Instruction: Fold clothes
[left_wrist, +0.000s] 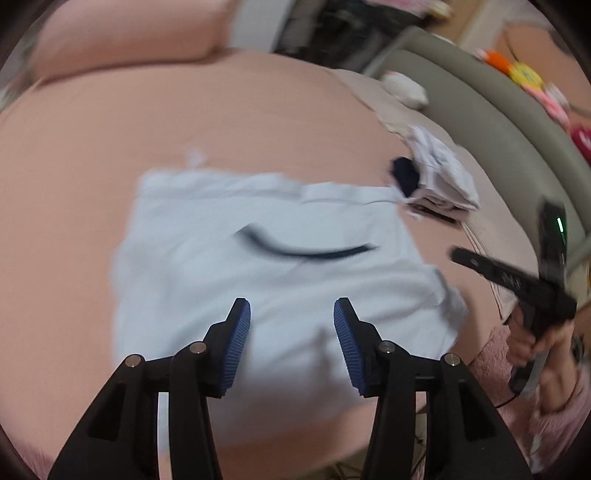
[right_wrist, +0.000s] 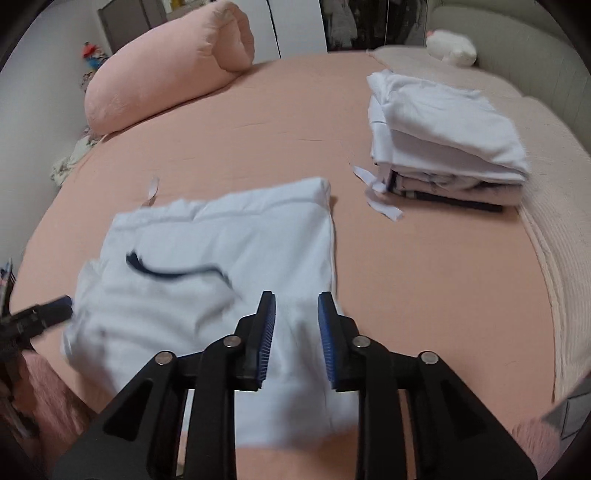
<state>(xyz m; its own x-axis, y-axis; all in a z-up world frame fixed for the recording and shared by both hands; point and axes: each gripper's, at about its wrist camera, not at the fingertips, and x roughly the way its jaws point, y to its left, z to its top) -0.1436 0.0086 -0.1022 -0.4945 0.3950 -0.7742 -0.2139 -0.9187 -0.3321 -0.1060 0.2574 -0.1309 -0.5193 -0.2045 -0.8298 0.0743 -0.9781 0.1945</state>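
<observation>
Holding both tools over the bed (right_wrist: 258, 122), you have the pale blue garment (right_wrist: 229, 251) lying flat on the peach sheet below them, partly folded into a rough rectangle, with a dark drawstring (right_wrist: 177, 271) curling across its upper face; the cloth is blurred in both views. Your left tool (left_wrist: 291, 317) hangs above the near part of the garment with its blue pads well apart and nothing between them; its tip also shows at the left edge of the right wrist view, just beside the garment's left border. Your right tool (right_wrist: 295, 310) sits over the garment's near right corner, its pads a narrower gap apart, not pressing on the cloth; in the left wrist view your right hand (left_wrist: 532, 339) grips its black handle off the garment's right side. A stack of folded white clothes (right_wrist: 443, 136) rests farther back on the right, apart from the garment, with loose white ties (right_wrist: 380, 199) trailing from its near side; a rolled pink pillow (right_wrist: 166, 66) lies at the far left, and a white soft toy (right_wrist: 452, 46) sits by the grey headboard (right_wrist: 517, 55).
</observation>
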